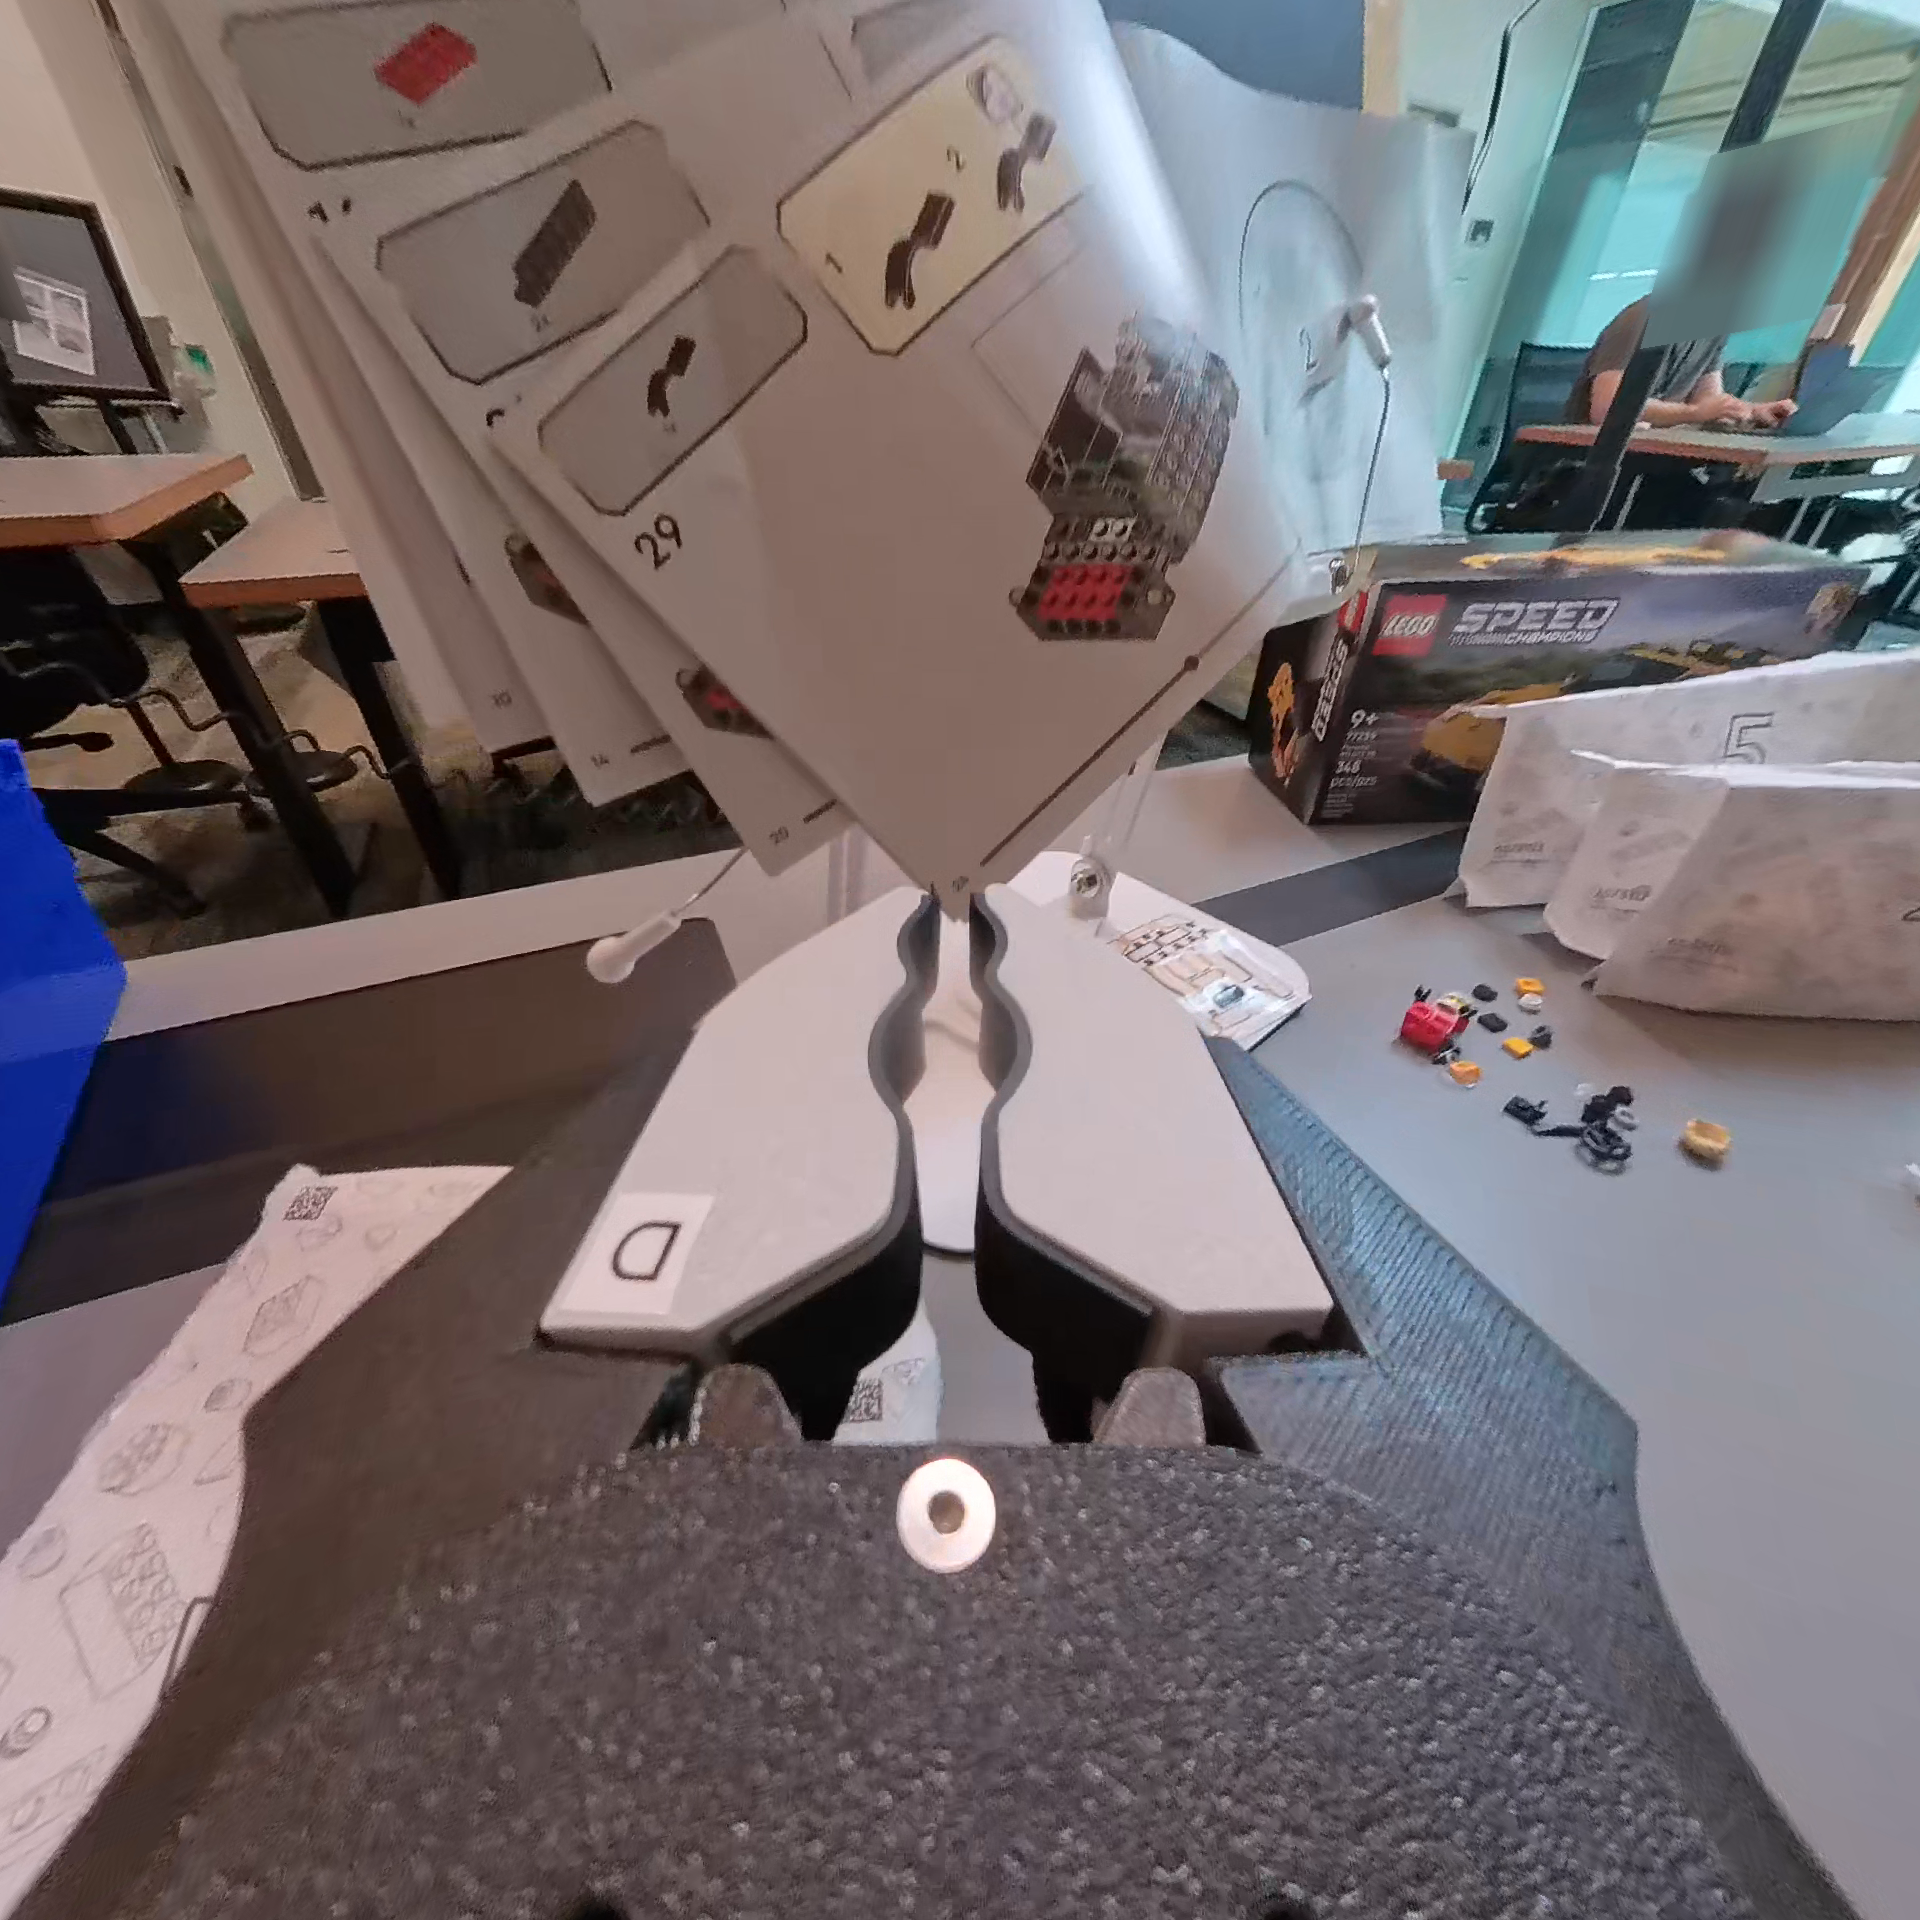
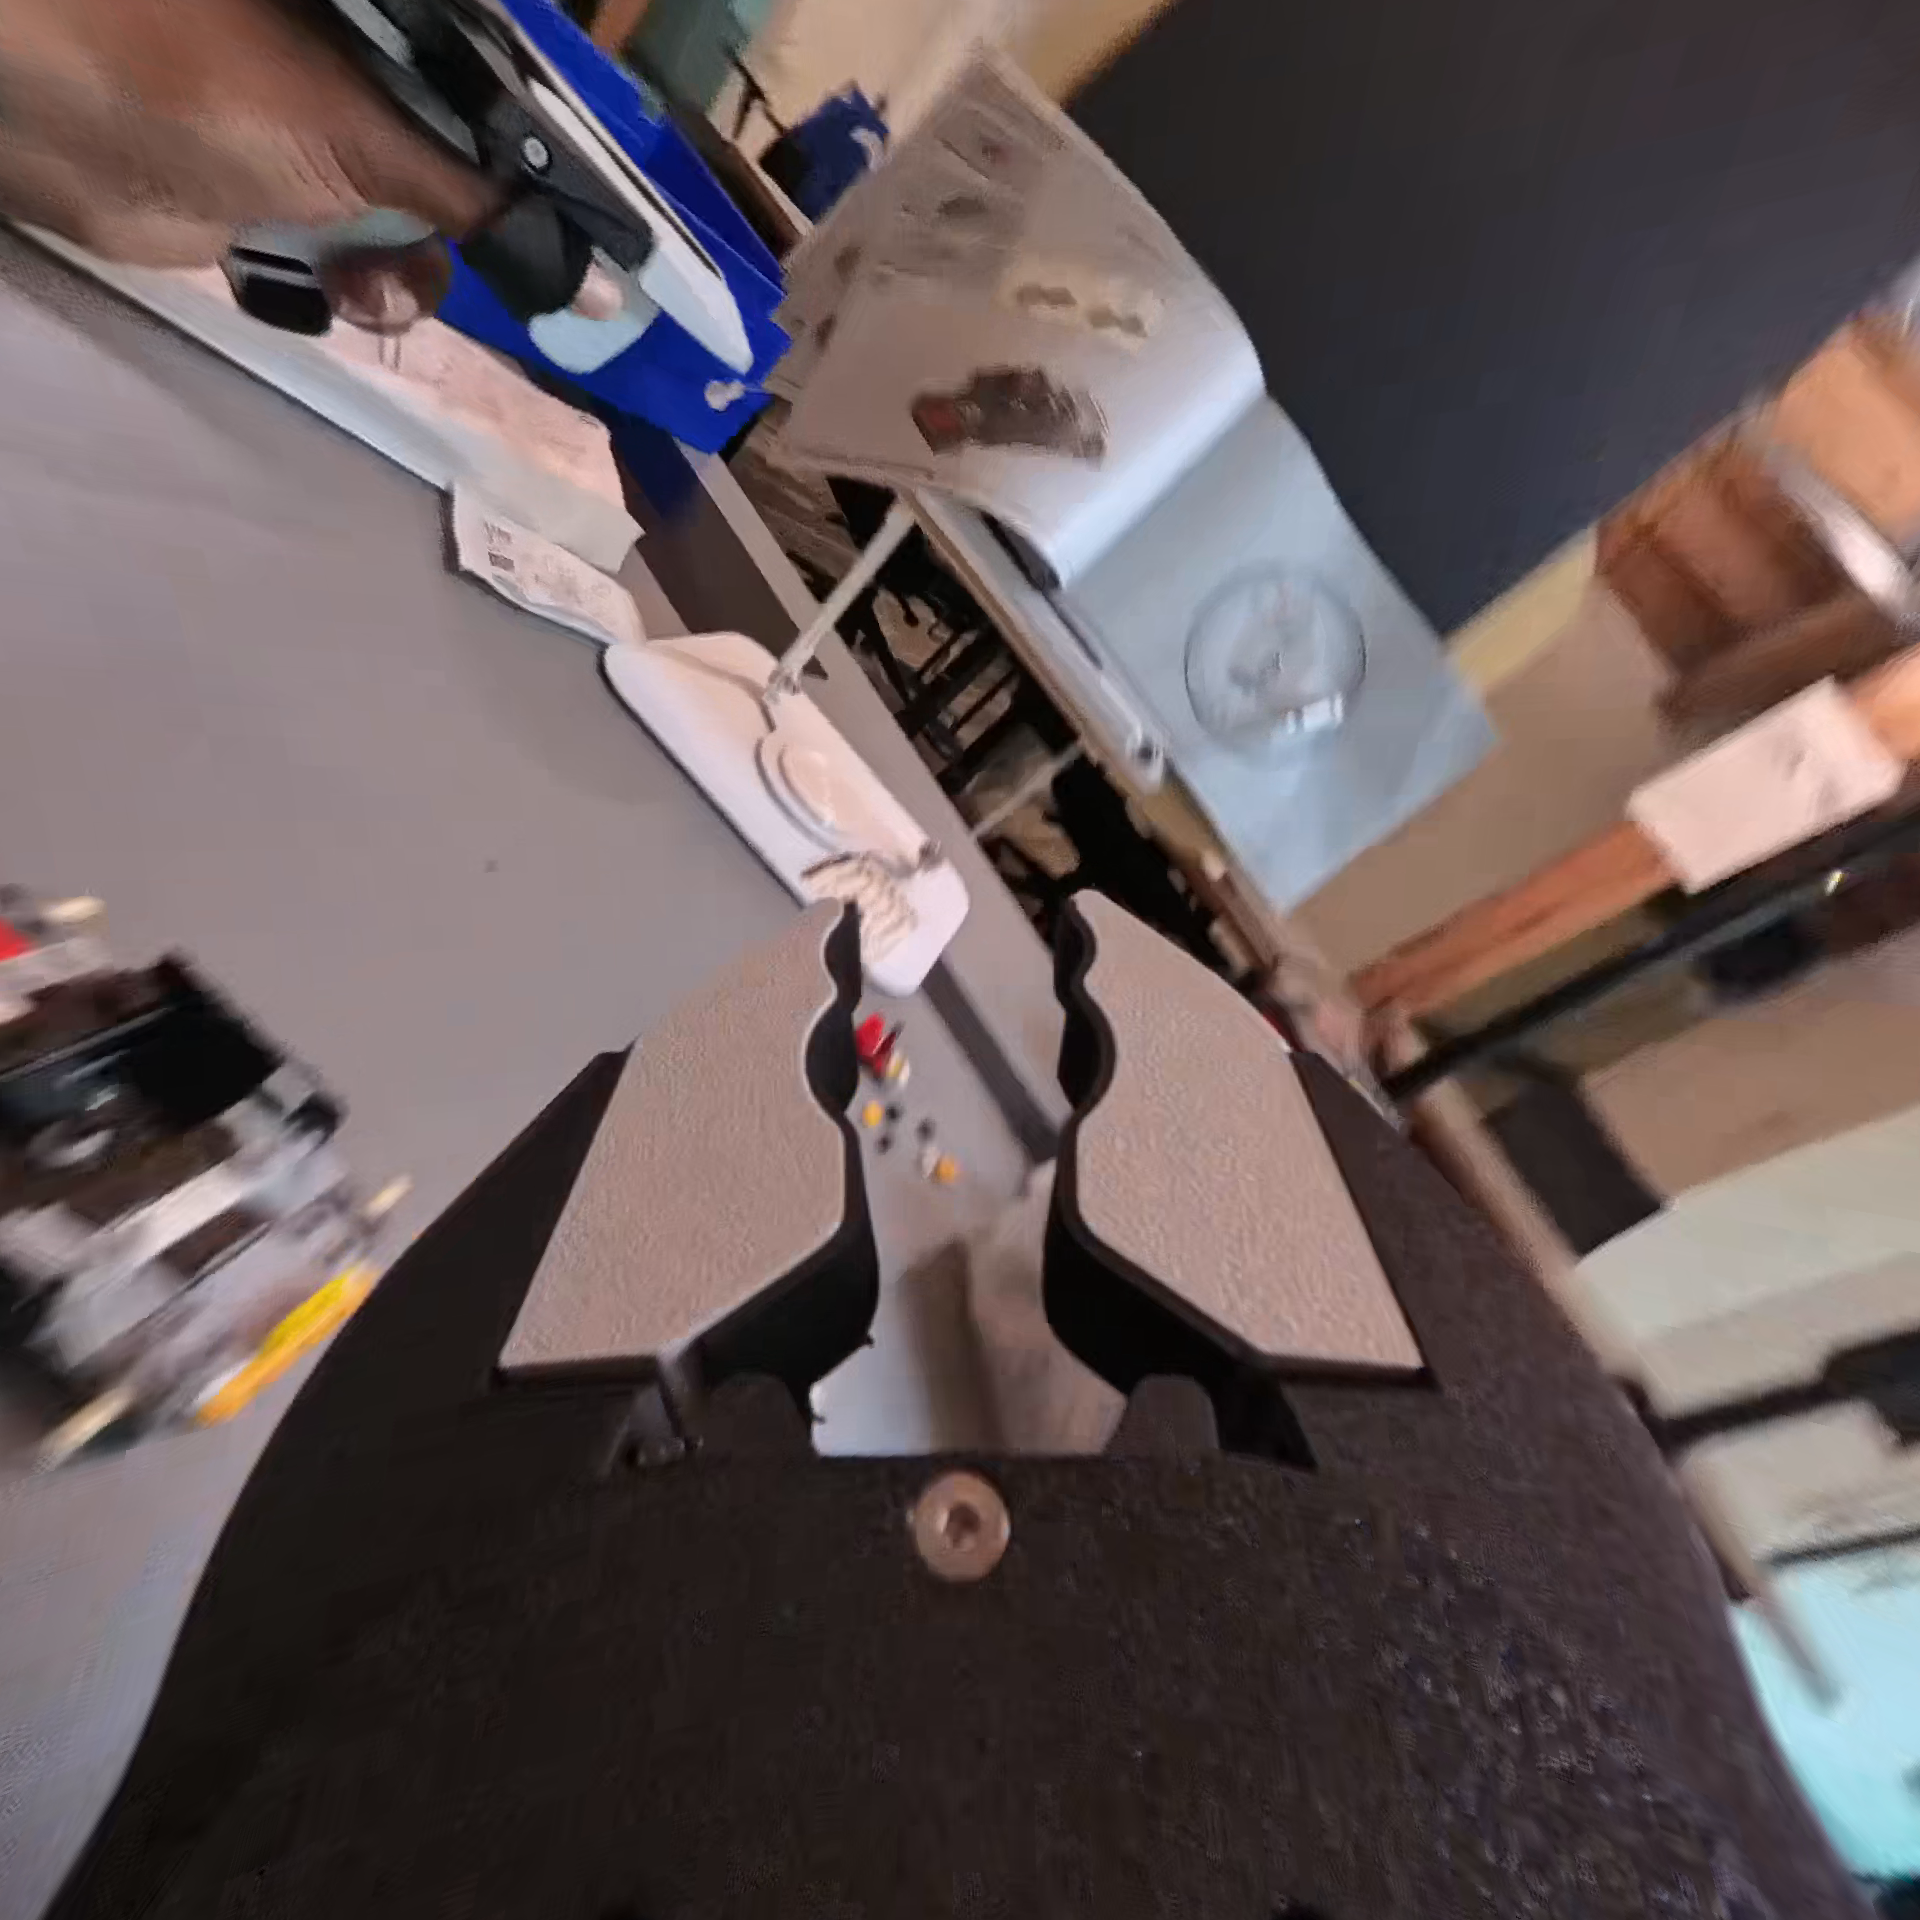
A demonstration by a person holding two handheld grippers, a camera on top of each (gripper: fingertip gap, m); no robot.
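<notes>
At the middle of the left wrist view, the left tongs (image 1: 954,906) stand nearly together, only a thin slit between the tips. The bottom corner of a page of the instruction booklet (image 1: 935,468) comes down right to that slit; whether the pads press on the paper cannot be told for sure, but the corner sits between the tips. The booklet hangs on a white stand (image 1: 1060,883) with wire arms, its pages fanned out toward 10 o'clock. Toward 3 o'clock on the grey bench (image 1: 1558,1351) lie small loose bricks (image 1: 1475,1039) in red, yellow and black, and beyond them white paper bags (image 1: 1714,862) and a printed box (image 1: 1507,675). A blue bin (image 1: 42,987) stands at 9 o'clock, and a patterned paper bag (image 1: 156,1455) lies at 8 o'clock.

The right tongs (image 2: 956,935) stand clearly apart with nothing between the pads. This view is tilted and blurred. The left fingertip (image 2: 831,935) lies just over the near end of the white stand base (image 2: 790,769); contact cannot be told. Between the fingers, lower down, small bricks (image 2: 883,1049) show on the bench (image 2: 312,727).

At 11 o'clock in the right view a person's hand (image 2: 208,125) grips the other tool, reaching toward the booklet (image 2: 1018,312), with the blue bin (image 2: 644,353) behind it. A blurred dark built model (image 2: 156,1195) sits at 9 o'clock.
</notes>
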